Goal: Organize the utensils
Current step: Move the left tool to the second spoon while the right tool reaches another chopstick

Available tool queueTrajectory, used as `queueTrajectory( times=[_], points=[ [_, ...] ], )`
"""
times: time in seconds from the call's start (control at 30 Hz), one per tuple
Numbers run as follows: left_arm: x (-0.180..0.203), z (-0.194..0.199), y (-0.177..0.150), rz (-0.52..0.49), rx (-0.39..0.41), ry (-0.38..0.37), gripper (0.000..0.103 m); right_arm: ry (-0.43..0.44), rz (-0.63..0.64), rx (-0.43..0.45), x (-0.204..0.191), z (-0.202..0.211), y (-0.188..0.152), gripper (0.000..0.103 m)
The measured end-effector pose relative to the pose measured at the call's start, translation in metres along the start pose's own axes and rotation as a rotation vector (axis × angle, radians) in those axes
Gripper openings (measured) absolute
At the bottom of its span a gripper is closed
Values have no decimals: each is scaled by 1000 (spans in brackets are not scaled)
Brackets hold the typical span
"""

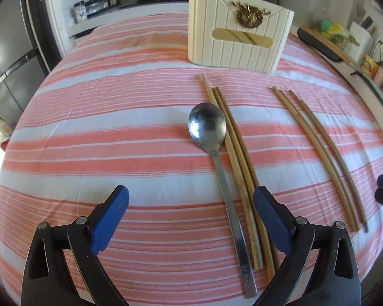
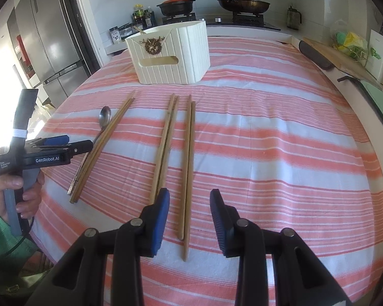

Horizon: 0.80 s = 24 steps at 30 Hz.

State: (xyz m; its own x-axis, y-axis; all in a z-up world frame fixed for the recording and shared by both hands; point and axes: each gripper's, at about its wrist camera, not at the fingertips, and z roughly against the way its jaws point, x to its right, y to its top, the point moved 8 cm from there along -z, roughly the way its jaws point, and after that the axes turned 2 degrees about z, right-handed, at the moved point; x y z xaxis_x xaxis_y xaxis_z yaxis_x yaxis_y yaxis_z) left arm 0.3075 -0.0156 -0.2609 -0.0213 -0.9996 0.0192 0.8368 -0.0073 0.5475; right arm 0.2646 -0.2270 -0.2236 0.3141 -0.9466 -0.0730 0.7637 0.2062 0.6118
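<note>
A steel spoon (image 1: 208,127) lies bowl-up on the striped cloth, with three wooden chopsticks (image 1: 240,165) tight against its right side. My left gripper (image 1: 191,204) hangs wide open over their near ends; its right pad (image 1: 270,219) is over the chopsticks and nothing is gripped. More chopsticks (image 1: 319,153) lie further right. In the right wrist view one pair of chopsticks (image 2: 189,153) runs on the cloth between my right gripper's (image 2: 190,214) parted pads, untouched. Another pair (image 2: 166,137) lies just to their left. A cream utensil box (image 2: 171,58) stands behind, a stick poking out.
A person's hand (image 2: 10,186) holds the left gripper (image 2: 79,141) over the spoon (image 2: 105,117). A stove with pans (image 2: 242,5) and bottles (image 2: 140,15) stand beyond the table. A fridge (image 2: 46,51) is to the left, a cutting board (image 2: 339,58) at the right edge.
</note>
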Motion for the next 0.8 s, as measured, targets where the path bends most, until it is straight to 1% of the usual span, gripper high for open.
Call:
queueTrajectory(
  times=[0.03, 0.07, 0.13, 0.2, 0.3, 0.4, 0.5, 0.57, 0.67, 0.73, 0.77, 0.8],
  points=[
    [-2, 0, 2, 5, 20, 17, 101, -4, 4, -4, 0, -2, 2, 34],
    [-5, -3, 3, 13, 15, 29, 102, -5, 5, -6, 0, -3, 5, 34],
    [-12, -5, 3, 48, -3, 8, 102, -8, 8, -12, 0, -6, 8, 34],
    [-18, -7, 3, 69, -17, 8, 101, -14, 13, -20, 0, -8, 10, 34],
    [-18, -9, 2, 45, -27, 25, 100, -4, 35, -31, -4, -17, 17, 34],
    [-16, -10, 8, 59, -22, 12, 100, -4, 43, -54, -4, -33, 26, 33],
    [-21, -18, 13, 69, -35, 74, 102, -4, 39, -73, -3, -46, 32, 33],
    [-23, -21, 16, 86, -28, 79, 103, -13, 56, -91, -4, -54, 33, 33],
    [-20, -23, 21, 94, -10, 122, 103, -10, 77, -108, -7, -68, 32, 33],
    [-19, -21, 24, 69, 7, 166, 103, -34, 101, -91, -7, -74, 34, 30],
    [-19, -20, 24, 44, 16, 185, 103, -56, 111, -83, -5, -75, 36, 19],
    [-19, -18, 24, 21, 22, 199, 103, -59, 105, -84, -3, -75, 37, 14]
  ],
)
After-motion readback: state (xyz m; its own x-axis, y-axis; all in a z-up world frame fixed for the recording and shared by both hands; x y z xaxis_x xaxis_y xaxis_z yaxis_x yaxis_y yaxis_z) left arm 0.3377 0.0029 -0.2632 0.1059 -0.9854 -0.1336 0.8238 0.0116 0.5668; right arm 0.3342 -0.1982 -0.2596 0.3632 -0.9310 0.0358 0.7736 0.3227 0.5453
